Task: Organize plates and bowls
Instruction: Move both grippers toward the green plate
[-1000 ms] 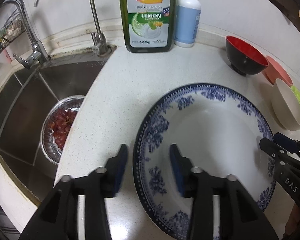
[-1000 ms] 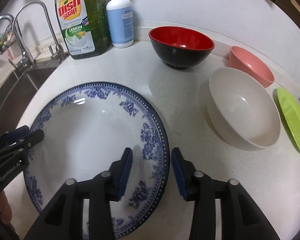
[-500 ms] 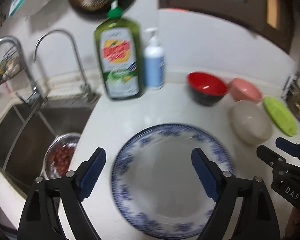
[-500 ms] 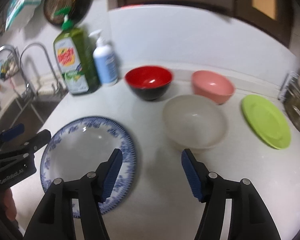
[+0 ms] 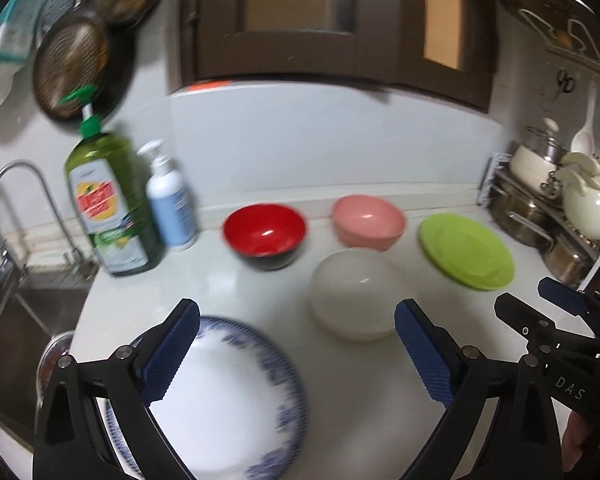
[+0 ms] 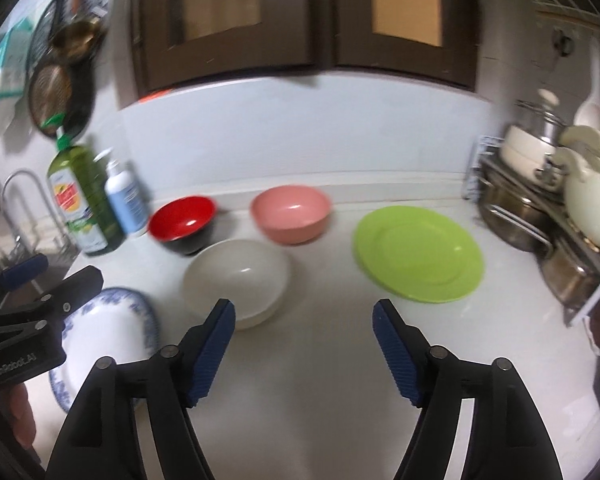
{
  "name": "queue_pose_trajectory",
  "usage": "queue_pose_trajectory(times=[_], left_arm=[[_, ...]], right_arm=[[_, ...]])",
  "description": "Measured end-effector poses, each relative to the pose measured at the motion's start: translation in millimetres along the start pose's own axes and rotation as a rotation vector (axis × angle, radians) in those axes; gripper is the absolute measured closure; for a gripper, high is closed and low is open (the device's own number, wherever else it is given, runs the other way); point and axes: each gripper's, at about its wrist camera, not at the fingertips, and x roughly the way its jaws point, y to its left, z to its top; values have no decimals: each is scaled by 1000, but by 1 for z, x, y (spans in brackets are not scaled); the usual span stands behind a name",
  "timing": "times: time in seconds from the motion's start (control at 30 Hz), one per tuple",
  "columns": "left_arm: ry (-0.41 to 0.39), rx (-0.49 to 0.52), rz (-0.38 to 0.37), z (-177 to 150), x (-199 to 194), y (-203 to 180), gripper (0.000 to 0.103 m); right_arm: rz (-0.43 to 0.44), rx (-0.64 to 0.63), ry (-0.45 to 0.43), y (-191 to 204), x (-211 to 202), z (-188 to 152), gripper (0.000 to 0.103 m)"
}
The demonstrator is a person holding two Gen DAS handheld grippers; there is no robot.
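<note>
Crockery lies spread over a white worktop (image 6: 300, 380), and both tools hang above it with nothing held. The left gripper (image 5: 296, 344) has its blue-padded fingers (image 5: 172, 354) spread wide; under its left finger lies the blue-patterned plate (image 5: 236, 404), flat on the worktop near the front edge, beside the sink (image 5: 16, 320). The right gripper (image 6: 303, 344) is likewise spread wide and empty, poised over bare worktop between the white bowl (image 6: 236, 280) and the green plate (image 6: 418, 254). From the right wrist view, the white bowl sits just right of the blue-patterned plate, apart from it, and its rim is close in front of the left finger's tip. Behind it, near the back wall, stand the red bowl (image 6: 182, 224) with its black outside and the pink bowl (image 6: 291, 213); the white bowl looks close to both, but blur hides whether they touch. The green plate lies flat to the right of the pink bowl, apart from the rest. A green dish soap bottle (image 5: 108, 208) and a white pump bottle (image 5: 170, 204) stand upright side by side at the back left, next to the tap (image 5: 24, 208). At the far right a rack (image 6: 540, 220) holds steel pots and cream-coloured ware. Each gripper shows at the edge of the other's view, with part of a hand (image 6: 22, 416) behind the left one.
</note>
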Motion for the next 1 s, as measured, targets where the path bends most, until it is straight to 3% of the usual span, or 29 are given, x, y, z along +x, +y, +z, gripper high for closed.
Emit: queue_pose_trajectory(times=[0.5,1.0], left_arm=[[-52,23,-68,40,30,-100,1],[54,67,-95,60,127,-178,5]], right_arm=[[-72,103,-35,-105,11,21,28],[-138,179,-4,-190,81,29,28]])
